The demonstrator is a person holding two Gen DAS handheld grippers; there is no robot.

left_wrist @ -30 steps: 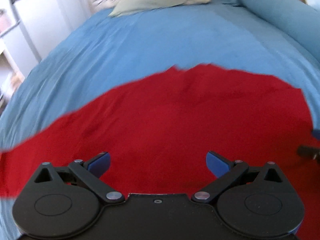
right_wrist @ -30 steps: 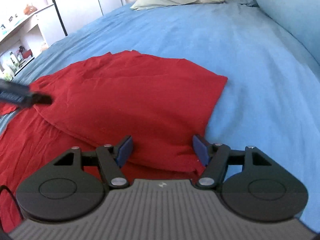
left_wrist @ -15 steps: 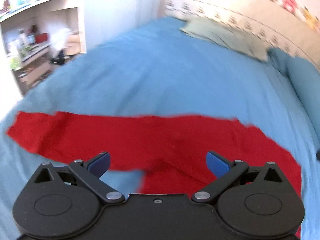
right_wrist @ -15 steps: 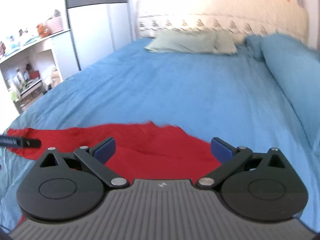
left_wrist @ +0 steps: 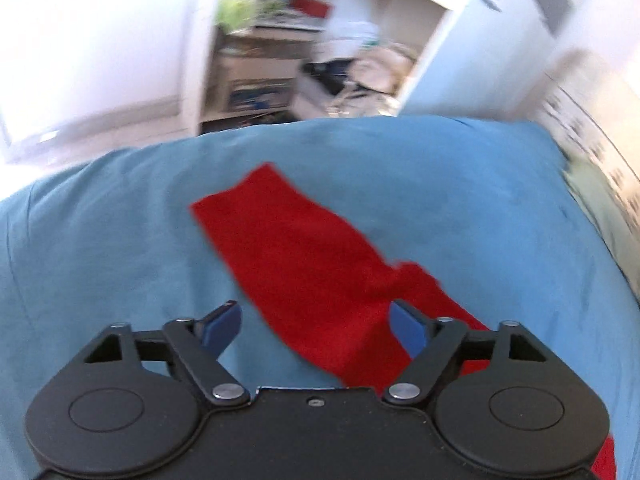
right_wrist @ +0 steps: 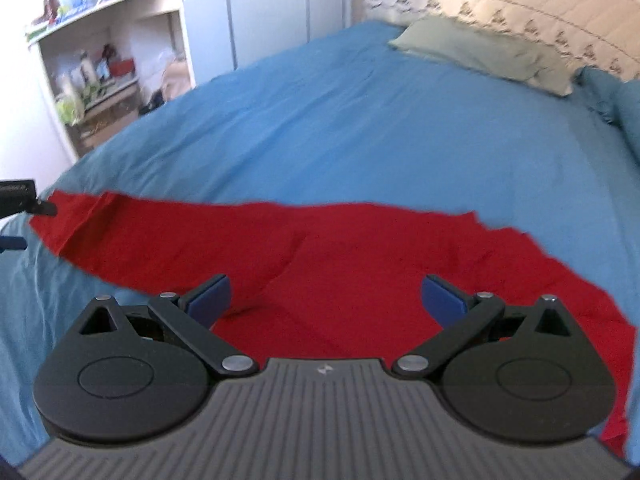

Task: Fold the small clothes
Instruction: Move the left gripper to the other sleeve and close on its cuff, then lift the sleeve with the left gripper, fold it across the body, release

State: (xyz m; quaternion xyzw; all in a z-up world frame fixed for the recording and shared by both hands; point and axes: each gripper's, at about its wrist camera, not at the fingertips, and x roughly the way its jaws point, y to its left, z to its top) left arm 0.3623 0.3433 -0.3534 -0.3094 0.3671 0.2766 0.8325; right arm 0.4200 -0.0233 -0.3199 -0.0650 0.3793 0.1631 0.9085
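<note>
A red garment (right_wrist: 360,256) lies spread on the blue bed cover (right_wrist: 380,120). Its long sleeve runs to the left in the right wrist view and ends near the left gripper's tip (right_wrist: 24,204) at the frame edge. In the left wrist view the sleeve (left_wrist: 296,256) stretches away toward the bed's edge, with a bunched fold (left_wrist: 412,276) on its right. My left gripper (left_wrist: 316,328) is open and empty above the sleeve. My right gripper (right_wrist: 326,294) is open and empty above the garment's body.
A grey-green pillow (right_wrist: 480,52) and a quilted headboard (right_wrist: 520,4) lie at the far end of the bed. White shelves with clutter (right_wrist: 100,72) stand beyond the bed's left edge, also in the left wrist view (left_wrist: 304,60). A blue bolster (right_wrist: 628,108) lies at right.
Both grippers have lifted and turned left. The left view swung from the garment's body to its sleeve and the shelves. The right gripper opened wider and pulled back from the folded edge.
</note>
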